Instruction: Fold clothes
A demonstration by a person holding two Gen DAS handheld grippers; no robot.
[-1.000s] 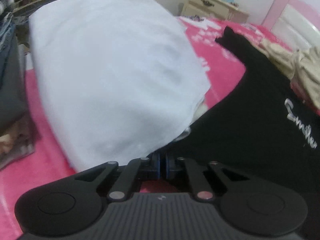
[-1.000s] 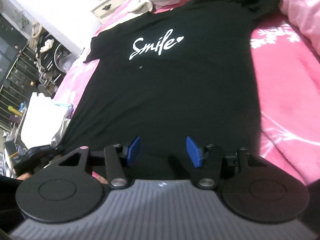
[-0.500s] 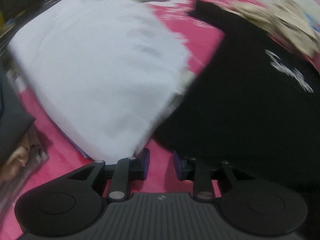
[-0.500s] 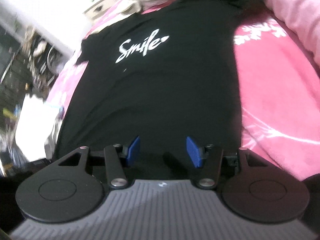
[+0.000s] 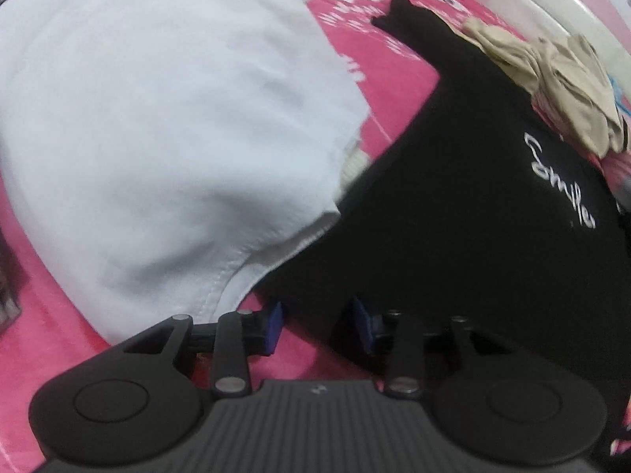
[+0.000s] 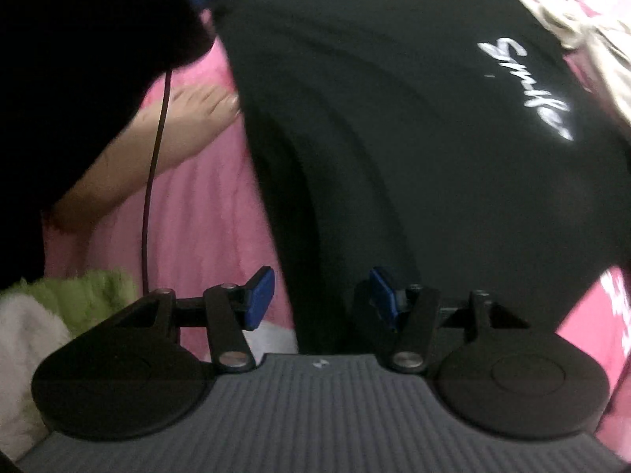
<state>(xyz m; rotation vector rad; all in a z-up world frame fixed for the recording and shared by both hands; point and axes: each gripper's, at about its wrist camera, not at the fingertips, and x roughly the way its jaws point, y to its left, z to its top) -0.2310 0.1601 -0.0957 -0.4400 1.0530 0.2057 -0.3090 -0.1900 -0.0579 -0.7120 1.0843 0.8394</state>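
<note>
Left wrist view shows the left gripper (image 5: 317, 325) opening astride the black T-shirt's (image 5: 453, 205) hem corner beside the white folded garment (image 5: 157, 118); it should close squarely on the hem.

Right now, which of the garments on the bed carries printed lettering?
The black T-shirt, spread flat on the pink bedspread, with white script across its chest. The folded white garment beside it and the crumpled beige one show no lettering.

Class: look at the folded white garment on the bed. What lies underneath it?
Under the white garment shows the pink bedspread, and at its lower right edge a paler, cream-white layer peeks out. What that layer is, and anything deeper beneath, is covered.
</note>
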